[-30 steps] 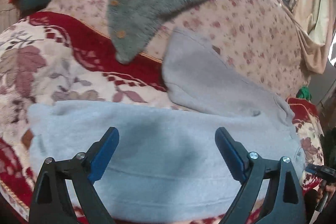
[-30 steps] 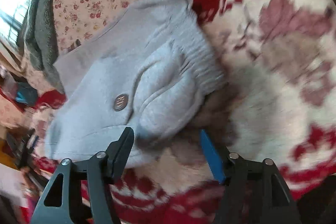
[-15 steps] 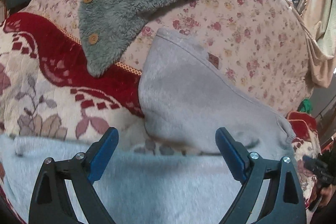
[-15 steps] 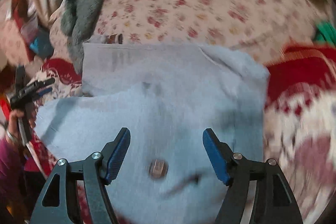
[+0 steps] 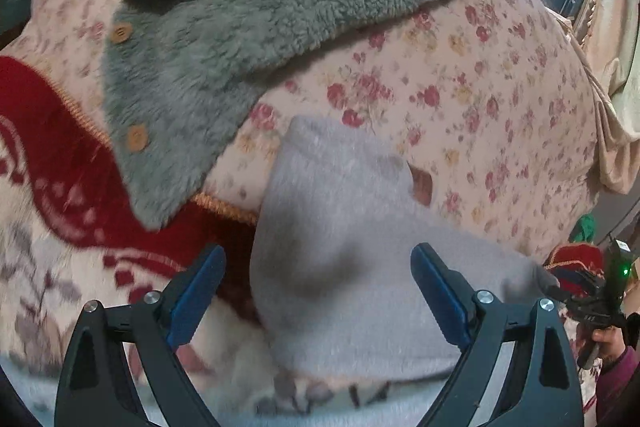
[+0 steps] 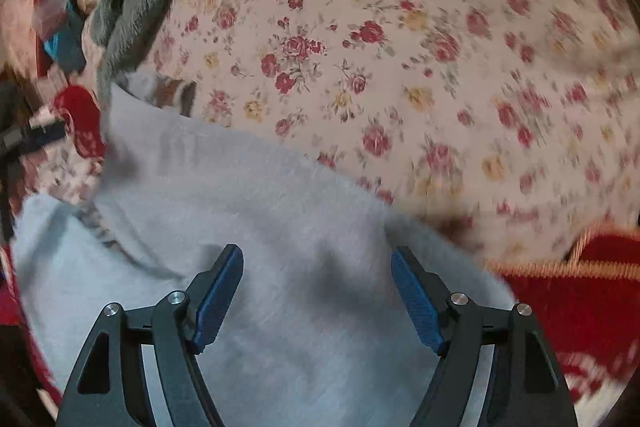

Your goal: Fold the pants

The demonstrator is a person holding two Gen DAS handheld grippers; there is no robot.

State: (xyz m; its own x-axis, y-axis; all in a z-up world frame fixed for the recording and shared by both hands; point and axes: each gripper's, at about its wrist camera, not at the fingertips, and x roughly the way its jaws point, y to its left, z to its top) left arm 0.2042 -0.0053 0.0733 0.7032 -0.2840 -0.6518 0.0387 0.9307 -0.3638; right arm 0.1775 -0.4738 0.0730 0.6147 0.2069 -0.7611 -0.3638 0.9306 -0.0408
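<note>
Grey fleece pants (image 6: pixel 256 227) sprawled on the red patterned blanket (image 5: pixel 60 155), both claws spread wide and empty.

Soft, thick and floppy, the pants should feel light but will sag and bunch wherever unsupported — one part runs up against the floral cushion (image 6: pixel 400 47), just beside a green-grey fuzzy cardigan (image 5: pixel 280 7). The left gripper (image 5: pixel 318 291) hovers released over a rounded grey end; the right gripper (image 6: pixel 316 295) hangs released over the broad grey panel. Best hold, I judge, is a pinch through a firmer edge — a hem or the waistband — rather than mid-panel, where cloth would only tent.
</note>
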